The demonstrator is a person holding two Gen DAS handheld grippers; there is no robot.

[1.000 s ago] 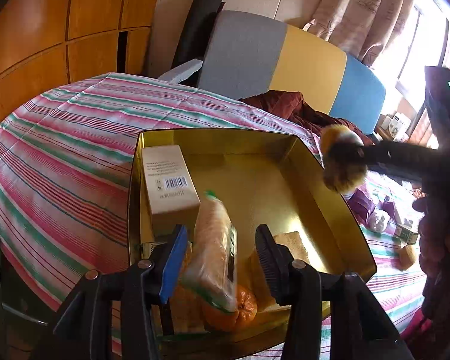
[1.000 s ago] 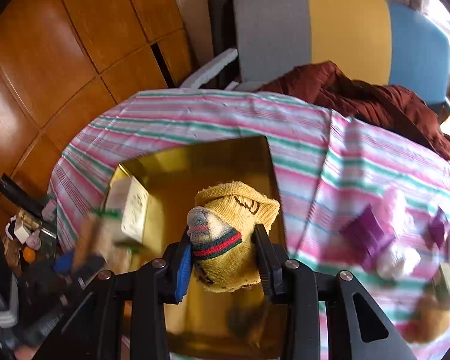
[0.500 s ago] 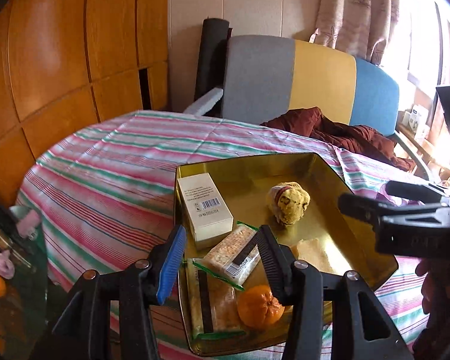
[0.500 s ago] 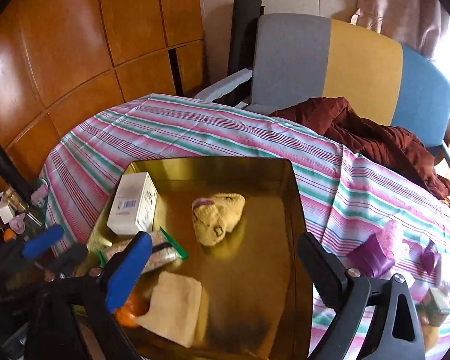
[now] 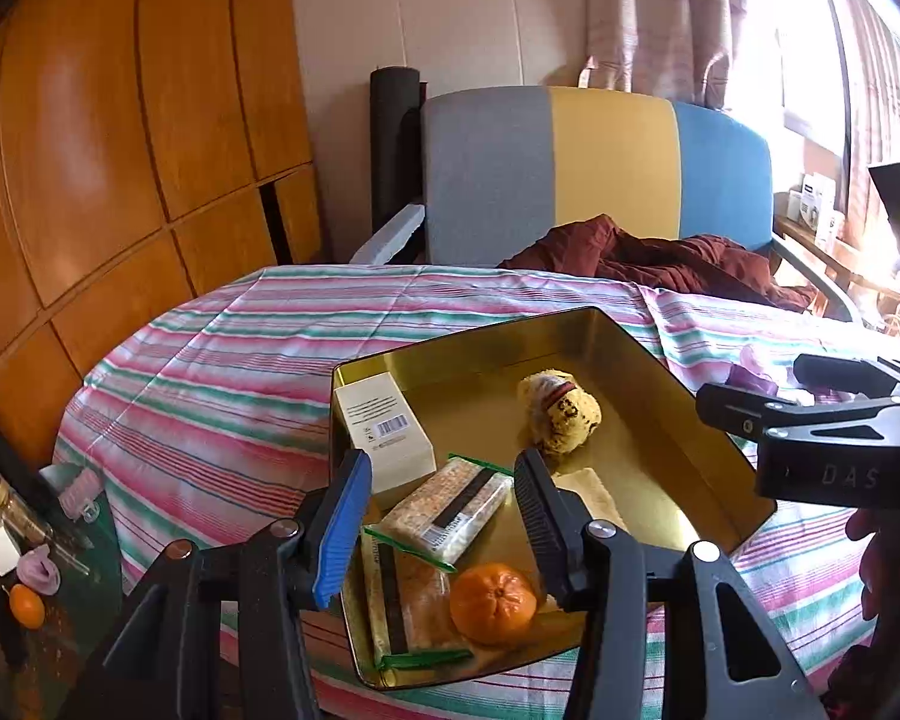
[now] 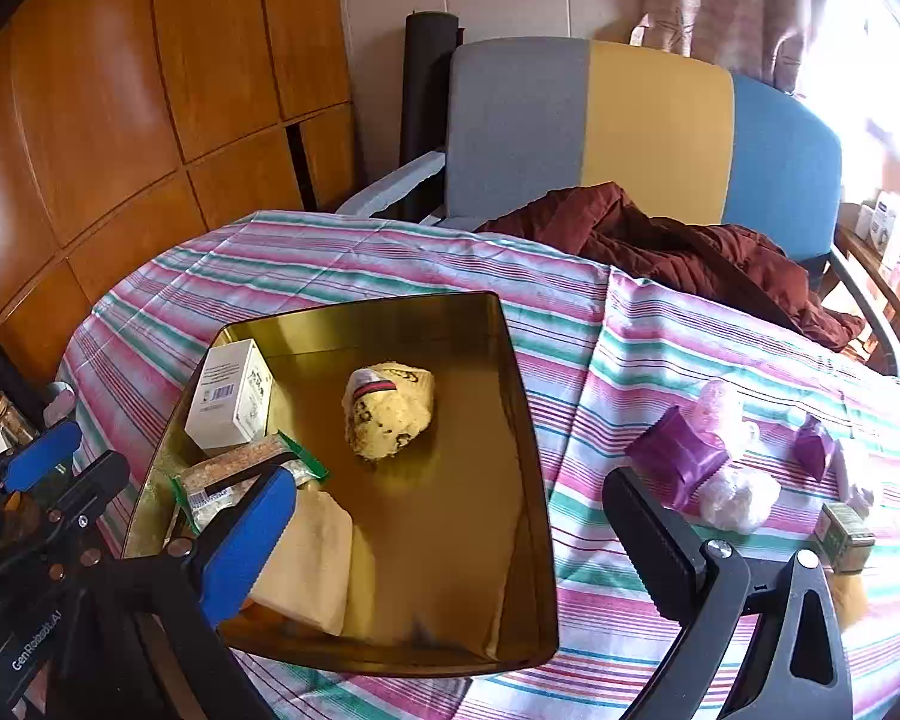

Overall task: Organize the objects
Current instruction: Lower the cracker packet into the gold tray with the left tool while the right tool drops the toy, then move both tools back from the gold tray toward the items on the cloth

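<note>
A gold tin tray (image 5: pixel 678 414) (image 6: pixel 522 420) sits on the striped tablecloth. In it lie a rolled yellow sock (image 5: pixel 561 414) (image 6: pixel 390 414), a white box (image 5: pixel 384 432) (image 6: pixel 231 396), a cracker pack (image 5: pixel 450 510) (image 6: pixel 240 474), a second pack (image 5: pixel 408 606), a mandarin (image 5: pixel 493 602) and a beige folded piece (image 6: pixel 312 558). My left gripper (image 5: pixel 441 468) hovers over the tray's near end, open and holding nothing. My right gripper (image 6: pixel 450 483) hangs above the tray's near right side; its jaws are opening wide with nothing between them.
Purple packets (image 6: pixel 678 456), white bundles (image 6: pixel 738 498) and a small green box (image 6: pixel 846 534) lie on the cloth right of the tray. A chair with a dark red garment (image 6: pixel 660 240) stands behind the table. A cluttered low surface with an orange (image 5: pixel 27 600) is at the left.
The right gripper let go of the yellow sock, which now lies in the tray, and spread wide. The left gripper released the cracker pack into the tray and drew back upward.
</note>
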